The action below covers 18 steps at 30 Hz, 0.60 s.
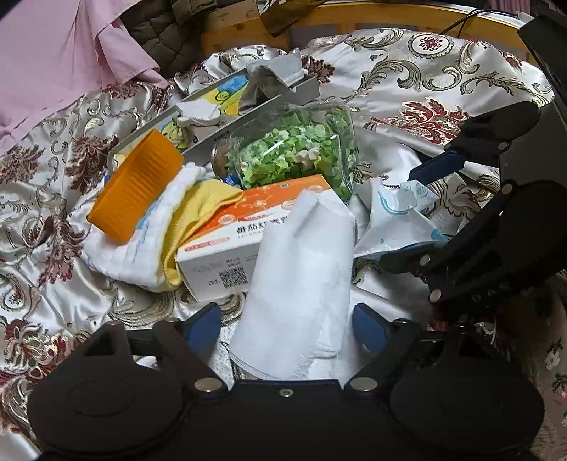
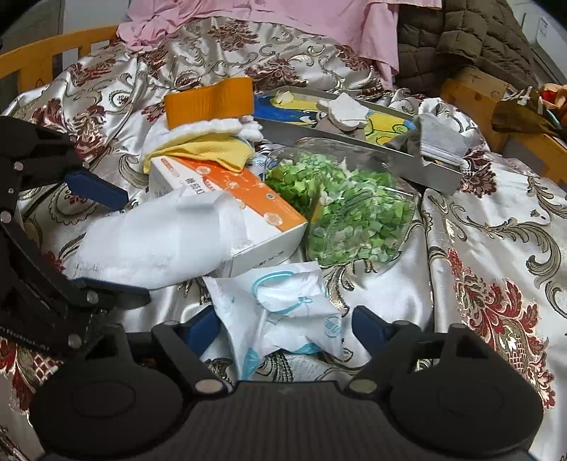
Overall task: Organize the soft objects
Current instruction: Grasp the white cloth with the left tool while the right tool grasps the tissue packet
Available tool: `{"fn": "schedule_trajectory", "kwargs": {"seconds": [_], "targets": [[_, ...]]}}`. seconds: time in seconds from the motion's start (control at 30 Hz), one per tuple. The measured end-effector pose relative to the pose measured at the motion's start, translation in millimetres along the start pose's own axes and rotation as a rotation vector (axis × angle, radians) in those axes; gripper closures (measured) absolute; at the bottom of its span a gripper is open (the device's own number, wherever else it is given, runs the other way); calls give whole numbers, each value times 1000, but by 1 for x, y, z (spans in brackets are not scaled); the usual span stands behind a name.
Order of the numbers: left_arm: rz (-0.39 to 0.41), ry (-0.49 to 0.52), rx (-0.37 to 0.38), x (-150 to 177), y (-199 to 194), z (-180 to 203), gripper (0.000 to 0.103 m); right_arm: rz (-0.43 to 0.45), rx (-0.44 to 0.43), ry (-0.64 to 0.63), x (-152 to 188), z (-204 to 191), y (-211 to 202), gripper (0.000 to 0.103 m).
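A folded white cloth (image 1: 301, 255) leans on an orange-and-white carton (image 1: 226, 230) on the patterned bedspread (image 1: 425, 71). My left gripper (image 1: 286, 329) is open, its blue pads on either side of the cloth's near end; the right wrist view shows the upper pad off the cloth (image 2: 152, 244). A crumpled white-and-blue plastic packet (image 2: 283, 305) lies between the pads of my right gripper (image 2: 285, 328), which is also open, with a gap at the right pad. A yellow cloth (image 1: 198, 212) and a white quilted cloth (image 1: 117, 255) lie left of the carton.
A glass jar of green paper bits (image 1: 294, 152) lies behind the carton. An orange ribbed cup (image 1: 138, 188) rests on the quilted cloth. A grey tray (image 1: 304, 92) holds a grey rag (image 1: 273, 76). Pink fabric (image 1: 53, 53) and a wooden frame (image 1: 354, 21) stand at the back.
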State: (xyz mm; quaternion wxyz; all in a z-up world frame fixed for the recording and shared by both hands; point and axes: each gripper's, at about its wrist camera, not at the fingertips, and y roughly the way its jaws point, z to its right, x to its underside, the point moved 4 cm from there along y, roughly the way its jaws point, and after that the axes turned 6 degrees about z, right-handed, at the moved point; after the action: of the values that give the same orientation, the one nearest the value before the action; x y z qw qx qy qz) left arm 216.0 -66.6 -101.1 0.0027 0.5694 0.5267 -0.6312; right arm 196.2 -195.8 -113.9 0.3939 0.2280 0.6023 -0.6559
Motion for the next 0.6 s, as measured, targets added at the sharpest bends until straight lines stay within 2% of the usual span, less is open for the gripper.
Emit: {"fn": "schedule_trajectory", "kwargs": {"seconds": [0.17,0.6], "targets": [[-8,-46,9,-1,0,-6,34,-3,-6,3,1,0,0,27],[-33,-135,46,0,2,-10,60,-44,-24,58,5,4,5,30]]}}
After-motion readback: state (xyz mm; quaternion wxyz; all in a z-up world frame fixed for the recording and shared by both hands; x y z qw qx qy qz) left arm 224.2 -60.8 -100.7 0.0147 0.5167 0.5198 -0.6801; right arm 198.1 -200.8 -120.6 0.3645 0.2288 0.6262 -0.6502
